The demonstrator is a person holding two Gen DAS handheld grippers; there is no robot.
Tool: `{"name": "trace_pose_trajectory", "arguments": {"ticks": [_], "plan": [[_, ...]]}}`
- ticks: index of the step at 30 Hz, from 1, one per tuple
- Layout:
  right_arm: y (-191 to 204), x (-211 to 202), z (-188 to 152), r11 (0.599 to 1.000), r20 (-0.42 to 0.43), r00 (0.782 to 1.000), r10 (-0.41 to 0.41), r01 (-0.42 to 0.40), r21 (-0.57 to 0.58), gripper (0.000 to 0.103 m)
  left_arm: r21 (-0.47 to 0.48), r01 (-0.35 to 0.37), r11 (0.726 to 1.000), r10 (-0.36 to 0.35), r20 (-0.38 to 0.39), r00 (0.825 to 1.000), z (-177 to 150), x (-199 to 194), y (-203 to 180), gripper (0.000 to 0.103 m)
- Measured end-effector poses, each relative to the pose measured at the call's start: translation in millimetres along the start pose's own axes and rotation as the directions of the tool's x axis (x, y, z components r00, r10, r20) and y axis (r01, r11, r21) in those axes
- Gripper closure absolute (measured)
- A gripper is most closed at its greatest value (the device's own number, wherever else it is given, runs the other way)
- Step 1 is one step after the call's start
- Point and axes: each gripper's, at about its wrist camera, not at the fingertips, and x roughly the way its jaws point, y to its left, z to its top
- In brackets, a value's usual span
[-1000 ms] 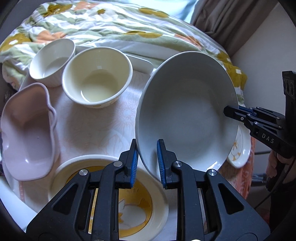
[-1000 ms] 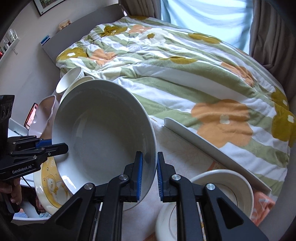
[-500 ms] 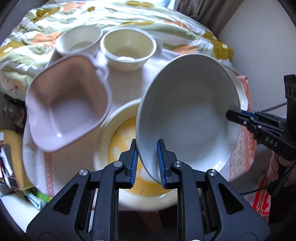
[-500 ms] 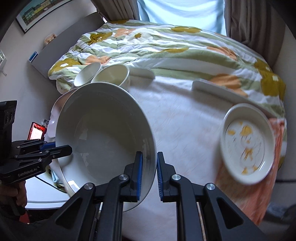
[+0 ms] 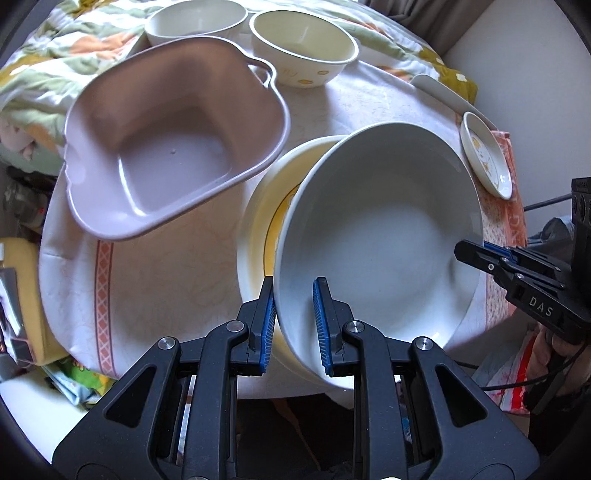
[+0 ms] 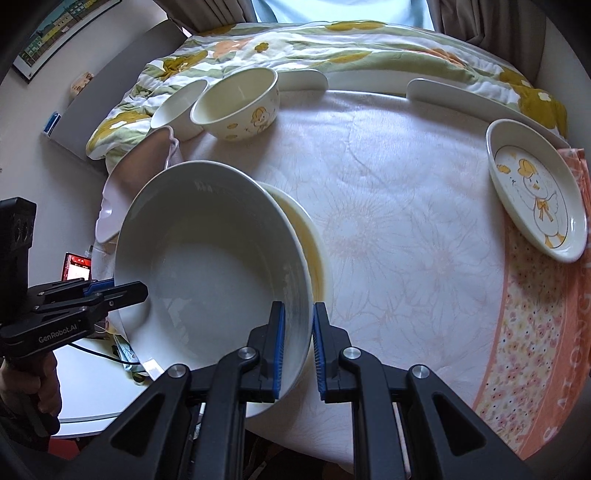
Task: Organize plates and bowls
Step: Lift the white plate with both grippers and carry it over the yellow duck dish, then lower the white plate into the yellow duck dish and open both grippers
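A large white bowl (image 5: 376,236) is held by both grippers on opposite rims, just above a yellow-rimmed plate (image 5: 258,221) at the table's near edge. My left gripper (image 5: 293,314) is shut on its near rim. My right gripper (image 6: 297,339) is shut on the other rim; the bowl (image 6: 207,254) fills the right wrist view's left side, over the plate (image 6: 314,251). A pink square dish (image 5: 173,147), a cream bowl (image 5: 303,48) and a white bowl (image 5: 195,18) stand further back. A duck-print plate (image 6: 535,192) lies at the right.
The table wears a pale floral cloth (image 6: 399,229) with an orange patterned border (image 6: 535,325). A flowered quilt (image 6: 332,40) lies beyond it. White trays (image 6: 461,96) line the far edge. Clutter sits below the table's left side (image 5: 22,280).
Both grippers have lowered the large white bowl toward the yellow-rimmed plate, and the views have pulled back toward the table's near edge. Both grips are unchanged.
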Motion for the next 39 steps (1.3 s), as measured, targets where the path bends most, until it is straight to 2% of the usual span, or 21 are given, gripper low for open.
{"name": "trace_pose_trajectory", "arguments": {"ticks": [19,24,29,34,37,39], "plan": [[2,6,-4,0.999,0.001,0.999,-0.044,0.044,-0.031,0.09,-0.015,-0.038,0.999,0.038,-0.012,0.999,2,19,-3,0.085],[3,6,-5,0.996,0.005,0.996,-0.089,0.089,-0.025,0.09,0.028,-0.111,0.993,0.111,-0.004,0.994,4,23,-16,0.085],[2,4,-5,0.996,0.017,0.996,-0.082,0.083,-0.023,0.09,0.122,-0.243,0.962,0.241,0.034,0.97,2,25,-31,0.085],[6,3,-5,0.993,0.027,0.994,-0.106,0.107,-0.043,0.09,0.145,-0.284,0.948,0.28,0.05,0.959,1,25,-36,0.085],[6,3,-4,0.994,0.029,0.994,-0.104,0.105,-0.042,0.09,0.193,-0.356,0.914,0.348,0.078,0.934,-2,24,-45,0.085],[6,3,-4,0.994,0.028,0.995,-0.101,0.102,-0.038,0.09,0.239,-0.422,0.874,0.406,0.116,0.906,-5,25,-54,0.085]]}}
